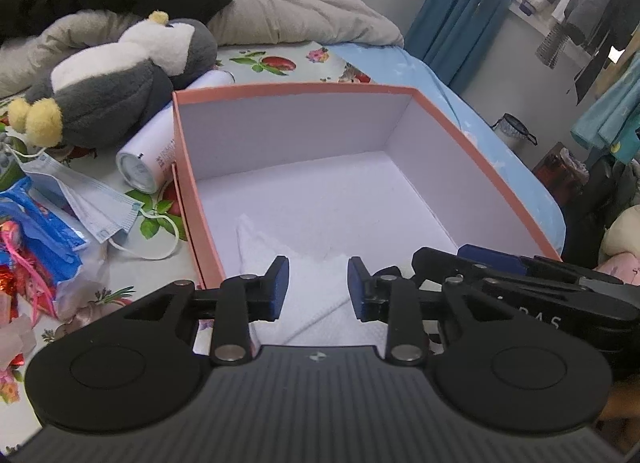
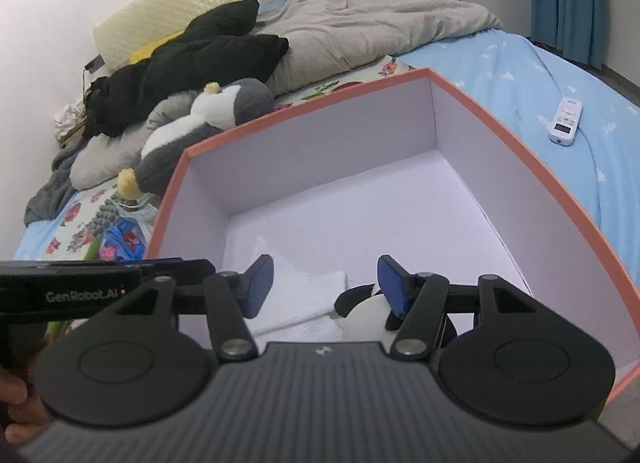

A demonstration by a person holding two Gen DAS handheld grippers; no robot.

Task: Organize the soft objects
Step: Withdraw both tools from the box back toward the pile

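An open pink box point(image 1: 192, 183) with white inside walls sits on the bed; it also shows in the right wrist view point(image 2: 560, 191). A folded white cloth point(image 1: 316, 303) lies on its floor at the near end, also seen in the right wrist view point(image 2: 300, 303). A small black-and-white plush point(image 2: 364, 317) lies beside the cloth. My left gripper point(image 1: 318, 287) is open over the cloth, holding nothing. My right gripper point(image 2: 325, 287) is open above the cloth and plush, empty. A grey-and-white penguin plush point(image 1: 120, 79) lies left of the box, and shows in the right wrist view point(image 2: 208, 123).
A white bottle point(image 1: 160, 151), a blue face mask point(image 1: 88, 199) and snack wrappers point(image 1: 32, 239) lie left of the box. A grey duvet point(image 2: 360, 23) and black clothing point(image 2: 192, 63) lie behind. A white remote point(image 2: 565, 121) sits on the blue sheet to the right.
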